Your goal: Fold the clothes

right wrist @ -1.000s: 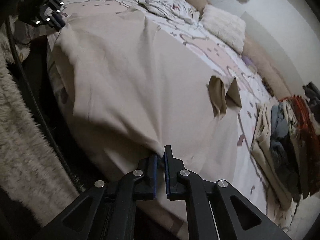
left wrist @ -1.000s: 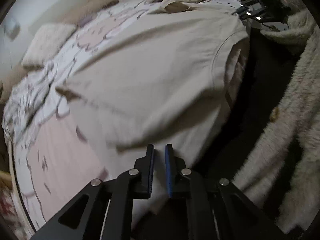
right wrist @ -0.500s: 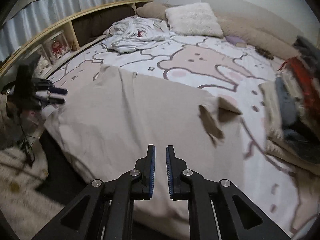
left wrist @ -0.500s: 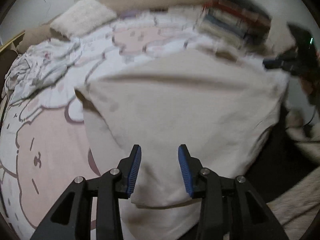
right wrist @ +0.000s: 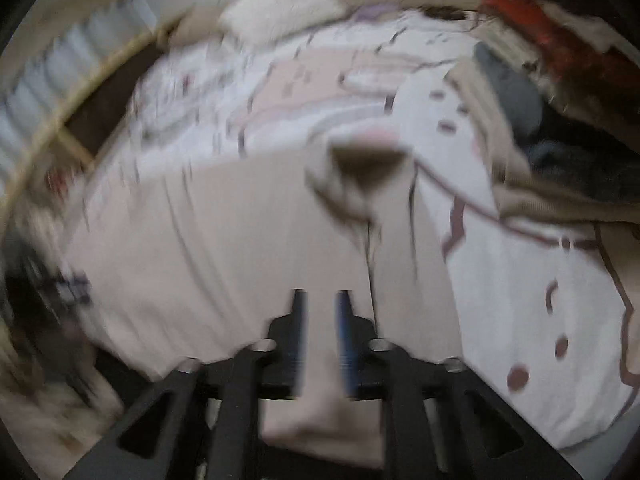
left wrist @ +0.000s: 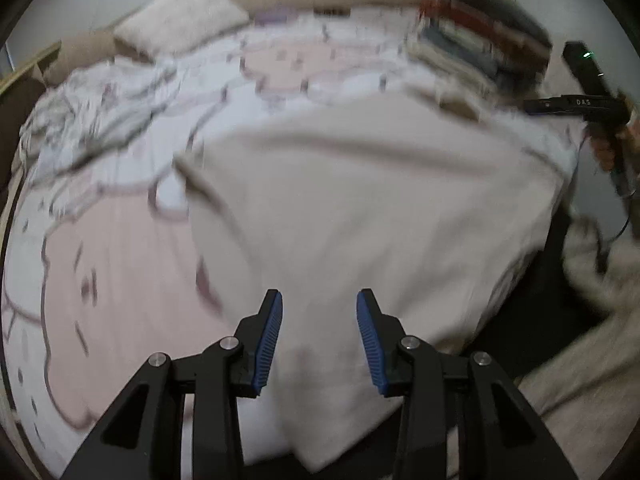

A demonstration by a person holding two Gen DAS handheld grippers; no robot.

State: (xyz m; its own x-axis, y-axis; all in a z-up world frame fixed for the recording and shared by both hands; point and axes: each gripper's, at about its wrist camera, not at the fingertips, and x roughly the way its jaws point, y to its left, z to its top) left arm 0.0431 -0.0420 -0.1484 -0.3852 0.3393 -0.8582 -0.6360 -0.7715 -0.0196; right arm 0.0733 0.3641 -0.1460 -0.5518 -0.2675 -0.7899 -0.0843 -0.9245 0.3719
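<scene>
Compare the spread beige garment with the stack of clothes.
The beige garment lies spread out flat; the stack of clothes is folded and piled. The garment is one plain colour; the stack mixes red, grey-blue and beige. The garment reaches the near edge; the stack sits farther back. Both rest on the patterned bedcover.

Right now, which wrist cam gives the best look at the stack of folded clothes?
The left wrist view: the stack of folded clothes sits whole at the far right of the bed, its layers countable despite blur. The right wrist view crops the stack at the frame's right edge, smeared by heavier motion blur.
</scene>
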